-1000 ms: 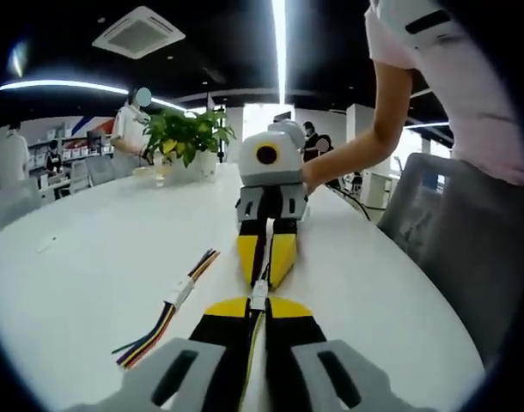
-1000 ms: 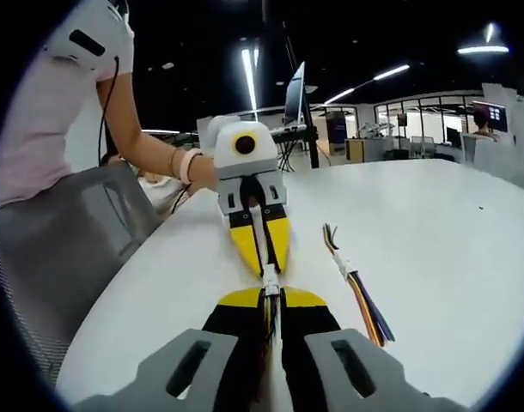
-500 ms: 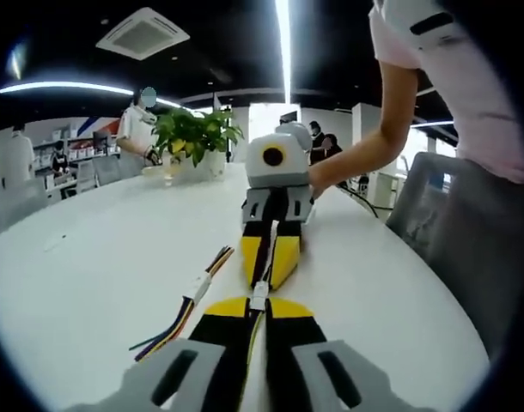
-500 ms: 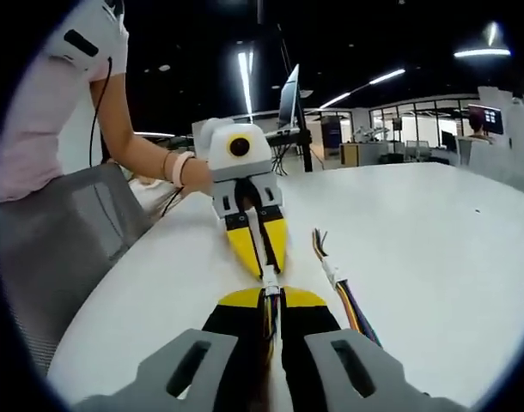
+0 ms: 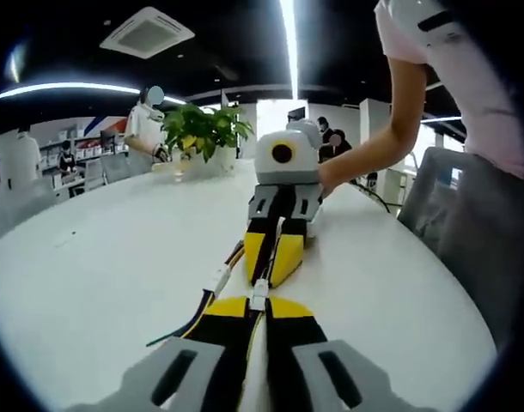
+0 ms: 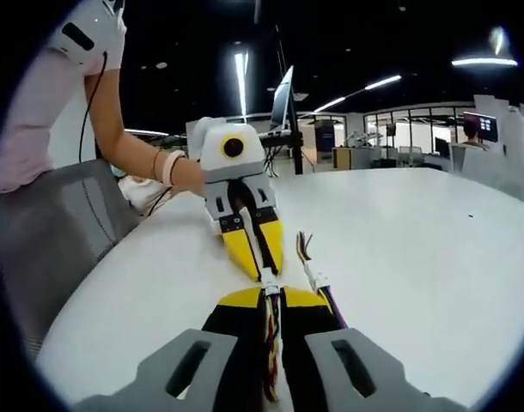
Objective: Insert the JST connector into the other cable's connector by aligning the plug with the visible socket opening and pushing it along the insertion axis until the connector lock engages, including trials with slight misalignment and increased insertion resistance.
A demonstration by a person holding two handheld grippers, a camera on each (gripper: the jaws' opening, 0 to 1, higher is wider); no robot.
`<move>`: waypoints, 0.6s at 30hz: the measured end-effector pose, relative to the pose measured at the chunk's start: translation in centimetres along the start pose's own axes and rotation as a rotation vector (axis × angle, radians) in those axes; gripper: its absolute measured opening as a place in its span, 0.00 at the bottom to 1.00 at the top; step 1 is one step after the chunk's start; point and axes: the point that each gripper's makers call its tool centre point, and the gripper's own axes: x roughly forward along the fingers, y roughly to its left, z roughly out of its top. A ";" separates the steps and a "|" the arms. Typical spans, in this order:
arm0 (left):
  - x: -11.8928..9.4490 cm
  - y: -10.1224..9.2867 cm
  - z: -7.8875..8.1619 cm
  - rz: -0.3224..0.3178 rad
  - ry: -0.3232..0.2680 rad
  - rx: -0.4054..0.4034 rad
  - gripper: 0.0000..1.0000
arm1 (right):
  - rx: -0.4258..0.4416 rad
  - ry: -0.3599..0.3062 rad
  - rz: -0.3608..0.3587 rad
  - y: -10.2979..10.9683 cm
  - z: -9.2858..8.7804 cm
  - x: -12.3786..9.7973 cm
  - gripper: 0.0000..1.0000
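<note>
Currently both grippers nose to nose over white tabletop (image 5: 90,283). Left gripper (image 5: 258,302) jaws pinched on own cable, right gripper (image 6: 271,296) likewise; white JST connector (image 5: 258,294) sits between opposing tips, on shared axis. Looks like push-in stage; lock state too small to tell. Spare multicolour cable (image 5: 209,292) lies on tabletop just beside jaws, kept off insertion line.
</note>
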 end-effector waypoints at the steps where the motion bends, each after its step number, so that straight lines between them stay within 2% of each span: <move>1: 0.0 0.1 0.0 0.007 -0.005 -0.020 0.01 | 0.004 0.002 -0.005 0.0 0.0 0.0 0.04; 3: -0.1 0.2 -0.2 0.012 -0.014 -0.055 0.01 | -0.002 0.003 -0.007 -0.1 0.0 0.0 0.04; 6: -0.2 -0.1 -0.1 0.021 -0.014 -0.057 0.03 | -0.005 0.003 -0.011 -0.1 -0.1 0.1 0.05; 8: -0.2 -0.2 0.0 0.025 -0.017 -0.070 0.05 | 0.022 0.002 -0.028 -0.2 -0.1 0.0 0.05; 10: -0.3 -0.1 0.0 0.035 -0.027 -0.112 0.07 | 0.022 -0.002 -0.029 -0.2 -0.1 0.0 0.05; 18: -0.9 0.0 -0.3 0.062 0.006 -0.114 0.10 | 0.051 -0.001 -0.050 -0.5 0.0 -0.2 0.09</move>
